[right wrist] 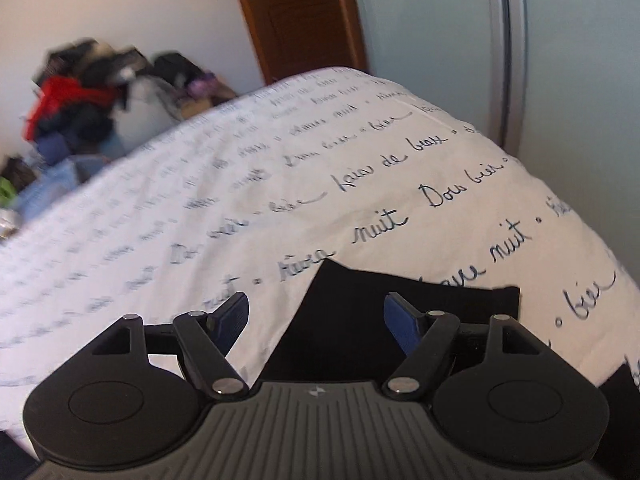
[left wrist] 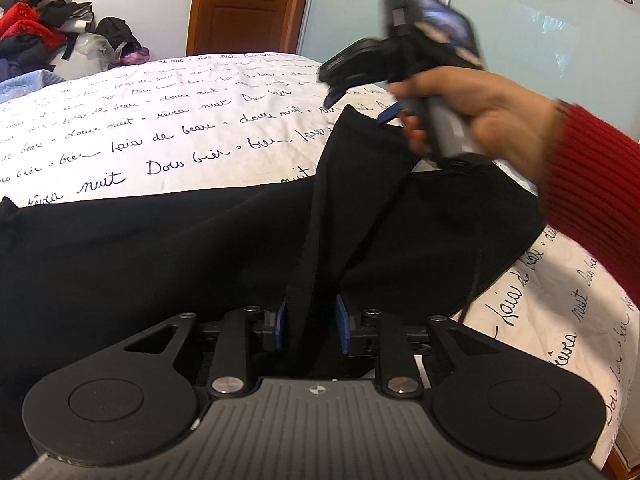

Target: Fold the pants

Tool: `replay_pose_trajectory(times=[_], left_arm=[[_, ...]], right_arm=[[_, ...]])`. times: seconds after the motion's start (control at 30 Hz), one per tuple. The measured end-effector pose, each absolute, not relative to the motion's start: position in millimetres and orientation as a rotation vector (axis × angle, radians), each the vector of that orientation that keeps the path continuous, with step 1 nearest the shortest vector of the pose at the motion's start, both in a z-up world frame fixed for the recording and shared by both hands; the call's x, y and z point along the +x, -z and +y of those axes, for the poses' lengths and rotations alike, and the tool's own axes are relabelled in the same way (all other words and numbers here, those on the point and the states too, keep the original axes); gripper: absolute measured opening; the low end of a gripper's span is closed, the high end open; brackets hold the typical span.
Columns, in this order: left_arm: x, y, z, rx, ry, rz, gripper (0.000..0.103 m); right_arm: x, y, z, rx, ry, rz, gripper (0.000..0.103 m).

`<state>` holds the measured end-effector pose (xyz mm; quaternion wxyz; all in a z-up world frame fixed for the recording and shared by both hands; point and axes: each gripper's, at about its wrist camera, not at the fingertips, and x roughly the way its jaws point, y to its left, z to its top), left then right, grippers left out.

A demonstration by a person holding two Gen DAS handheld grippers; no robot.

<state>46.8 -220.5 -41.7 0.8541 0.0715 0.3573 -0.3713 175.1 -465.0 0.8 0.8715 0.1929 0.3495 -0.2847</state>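
Pants location: the black pants (left wrist: 160, 248) lie spread on the bed sheet (left wrist: 168, 128), near the edge closest to me, one part raised into a peak.
Left gripper (left wrist: 311, 326): my blue pads (left wrist: 280, 328) stand slightly apart with a band of the pants' cloth running up between them; I cannot tell whether they press on it.
Reason for hold: I judge this keeps the near cloth anchored while the far part is laid over.
Right gripper (right wrist: 316, 320): jaws wide apart, nothing between them, above a corner of the pants (right wrist: 360, 320).
Right hand (left wrist: 472, 120): holds its gripper beside the raised peak of cloth.
Long axis: appears to run left to right across the left-wrist view; which end is the waist I cannot tell.
Surroundings: clothes pile (left wrist: 48, 28) and wooden door (left wrist: 244, 4) beyond the bed.
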Motion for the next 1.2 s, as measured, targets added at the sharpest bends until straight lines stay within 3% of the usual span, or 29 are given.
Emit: replay_pose_trajectory(times=[0.07,0.1,0.13,0.2,0.27,0.63,0.9,0.97,1.03,1.1,1.2], left_arm=[[49,43,-220,0.143,0.784,0.755,0.030],[50,43,-220,0.139,0.785,0.757,0.030],[50,43,-219,0.136,0.786,0.758,0.030],[51,42,-218,0.127,0.790,0.763,0.030],[51,41,-217,0.118,0.791,0.766,0.029],[48,42,-219,0.147,0.788,0.752,0.029],[42,43,-226,0.196,0.771,0.733,0.030],[42,42,-227,0.202,0.767,0.733,0.032],[41,42,-230,0.214,0.766,0.729,0.033],[41,42,-233,0.224,0.765,0.722,0.036],[37,43,-237,0.248,0.759,0.706,0.038]], right_arm=[[186,12,-470,0.385,0.630,0.761,0.074],[187,15,-470,0.367,0.641,0.754,0.069],[186,17,-469,0.344,0.642,0.744,0.046],[177,15,-472,0.346,0.627,0.705,0.014],[158,11,-482,0.435,0.599,0.653,0.007],[-19,-26,-503,0.625,0.595,0.356,0.006],[-67,17,-525,0.883,0.537,0.334,0.008],[-67,30,-529,0.971,0.507,0.316,0.015],[-65,40,-532,1.021,0.484,0.314,0.035],[-64,42,-530,1.029,0.461,0.286,0.044],[-56,39,-525,0.973,0.466,0.295,0.048]])
